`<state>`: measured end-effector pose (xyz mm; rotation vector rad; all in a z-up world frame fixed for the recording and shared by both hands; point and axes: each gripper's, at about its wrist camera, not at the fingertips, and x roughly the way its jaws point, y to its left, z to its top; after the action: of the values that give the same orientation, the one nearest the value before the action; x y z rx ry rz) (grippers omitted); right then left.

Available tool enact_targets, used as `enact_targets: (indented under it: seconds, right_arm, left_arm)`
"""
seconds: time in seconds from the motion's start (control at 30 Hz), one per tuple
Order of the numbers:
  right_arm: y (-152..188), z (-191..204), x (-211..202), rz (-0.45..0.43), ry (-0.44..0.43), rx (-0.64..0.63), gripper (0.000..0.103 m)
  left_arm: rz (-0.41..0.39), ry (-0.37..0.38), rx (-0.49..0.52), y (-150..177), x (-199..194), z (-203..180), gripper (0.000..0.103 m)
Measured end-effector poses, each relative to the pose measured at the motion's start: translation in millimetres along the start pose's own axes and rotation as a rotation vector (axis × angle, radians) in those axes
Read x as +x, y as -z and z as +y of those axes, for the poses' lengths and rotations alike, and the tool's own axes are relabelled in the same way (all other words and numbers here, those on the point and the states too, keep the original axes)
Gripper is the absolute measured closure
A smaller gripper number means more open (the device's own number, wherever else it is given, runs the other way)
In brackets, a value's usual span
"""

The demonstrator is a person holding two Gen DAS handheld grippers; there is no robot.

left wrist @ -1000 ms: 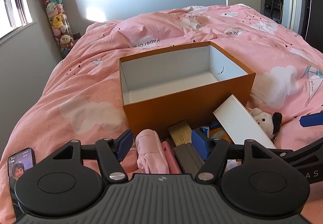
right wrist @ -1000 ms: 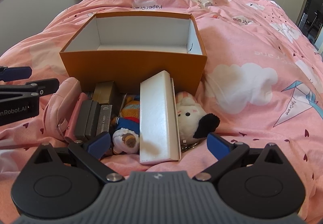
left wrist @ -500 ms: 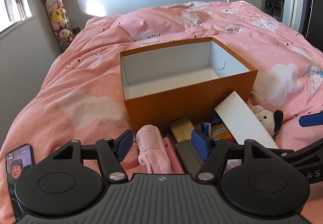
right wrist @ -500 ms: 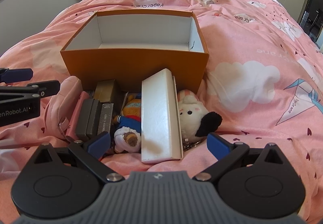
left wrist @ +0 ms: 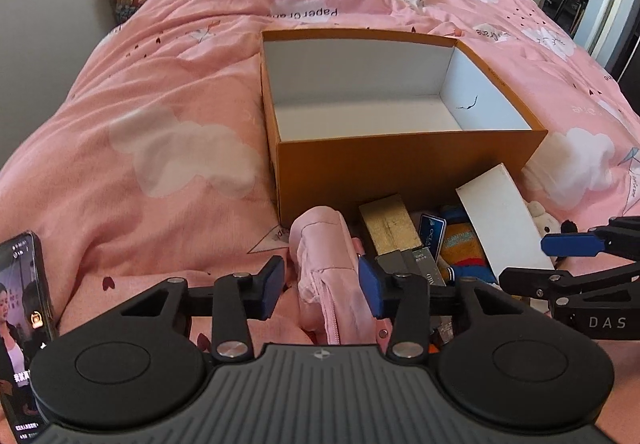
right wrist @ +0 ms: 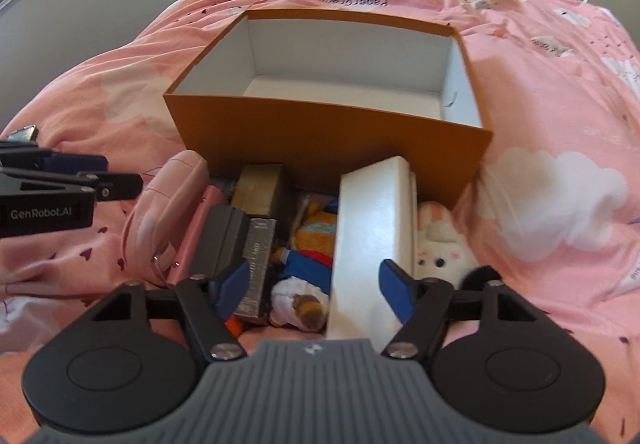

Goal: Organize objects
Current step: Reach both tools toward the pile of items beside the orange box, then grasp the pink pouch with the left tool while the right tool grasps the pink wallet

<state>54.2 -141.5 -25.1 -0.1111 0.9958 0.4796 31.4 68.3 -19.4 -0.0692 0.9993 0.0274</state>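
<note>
Closing our left tool (left wrist: 320, 286) around the pink pouch (left wrist: 326, 268) near the orange box (left wrist: 400, 168), pads not yet pressing, we centre it; our right tool (right wrist: 316, 286), half spread, straddles the white box (right wrist: 366, 240).

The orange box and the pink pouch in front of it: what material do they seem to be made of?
Orange box: likely rigid cardboard, matte, with straight thin walls, crisp corners and a white lined inside. Pink pouch: soft fabric, perhaps padded; it bulges, wrinkles and carries a zip along its edge.

Orange box (left wrist: 400, 172) (open), clutter (right wrist: 304, 240) beside
</note>
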Motion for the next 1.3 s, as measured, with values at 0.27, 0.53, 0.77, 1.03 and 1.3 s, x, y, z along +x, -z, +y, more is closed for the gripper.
enact_targets:
  seconds: [0.27, 0.53, 0.77, 1.03, 1.3]
  right_arm:
    - [-27, 15, 31, 0.061, -0.111, -0.007, 0.062]
    - [-44, 37, 50, 0.115, -0.202, -0.114, 0.082]
    - [-53, 55, 60, 0.158, -0.282, -0.151, 0.084]
    - [-61, 76, 87, 0.230, -0.255, -0.158, 0.084]
    - [-71, 87, 107, 0.265, -0.183, -0.218, 0.087]
  left_arm:
    - [0.131, 0.087, -0.132, -15, 34, 12, 0.052]
    - [0.204, 0.045, -0.087, -15, 58, 6, 0.050]
    - [0.223, 0.064, -0.130, -13, 53, 28, 0.064]
    - [0.229, 0.098, -0.236, -11, 50, 57, 0.066]
    - [0.227, 0.117, -0.277, -12, 54, 64, 0.067]
